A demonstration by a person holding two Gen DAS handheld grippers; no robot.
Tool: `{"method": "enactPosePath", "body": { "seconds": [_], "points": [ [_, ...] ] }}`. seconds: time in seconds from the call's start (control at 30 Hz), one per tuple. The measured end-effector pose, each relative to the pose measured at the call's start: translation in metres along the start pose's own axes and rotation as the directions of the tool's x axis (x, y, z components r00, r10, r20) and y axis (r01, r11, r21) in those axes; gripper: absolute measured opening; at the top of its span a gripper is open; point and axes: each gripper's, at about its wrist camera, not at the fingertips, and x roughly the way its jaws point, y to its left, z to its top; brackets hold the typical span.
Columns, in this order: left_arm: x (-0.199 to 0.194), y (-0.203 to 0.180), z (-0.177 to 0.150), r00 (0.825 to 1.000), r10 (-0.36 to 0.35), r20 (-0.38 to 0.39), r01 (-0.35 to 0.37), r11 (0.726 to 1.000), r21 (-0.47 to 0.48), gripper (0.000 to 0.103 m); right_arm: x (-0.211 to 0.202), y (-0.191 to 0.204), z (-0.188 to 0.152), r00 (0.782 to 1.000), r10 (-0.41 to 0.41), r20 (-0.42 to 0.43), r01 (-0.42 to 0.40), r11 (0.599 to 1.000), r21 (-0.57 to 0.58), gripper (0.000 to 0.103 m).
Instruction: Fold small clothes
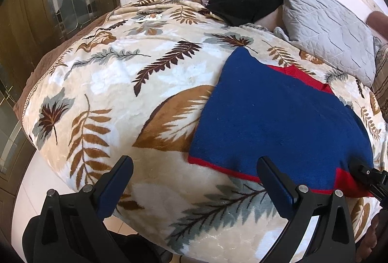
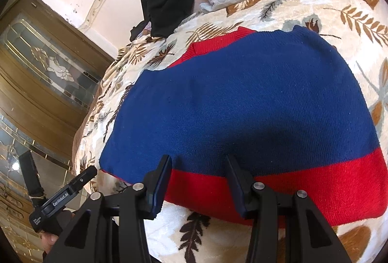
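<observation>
The blue-and-red knit sweater lies flat on the leaf-print blanket near the grey pillow; left tongs and right tongs both gape apart at its red hem

A small knitted sweater, navy blue with a wide red band along its near hem and red ribbing showing at its far edge, is lying flat and folded into a compact rectangular shape on the bed. It is sitting spread smoothly, its red hem facing the near edge.
</observation>
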Motion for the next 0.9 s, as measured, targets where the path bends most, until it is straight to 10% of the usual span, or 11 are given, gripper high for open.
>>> {"method": "enactPosePath", "body": {
  "seconds": [0.6,0.9],
  "points": [
    [0.005,-0.003,0.004,1.000,-0.012,-0.024,0.011,1.000,-0.007,0.102,-0.001,-0.009,0.000,0.998,0.056,0.004,-0.056,0.996,0.064,0.050],
    [0.021,0.016,-0.002,0.985,-0.127,-0.115,0.112,0.985,-0.132,0.102,-0.001,-0.011,0.000,0.998,0.064,0.003,-0.064,0.996,0.069,0.050]
  ]
}}
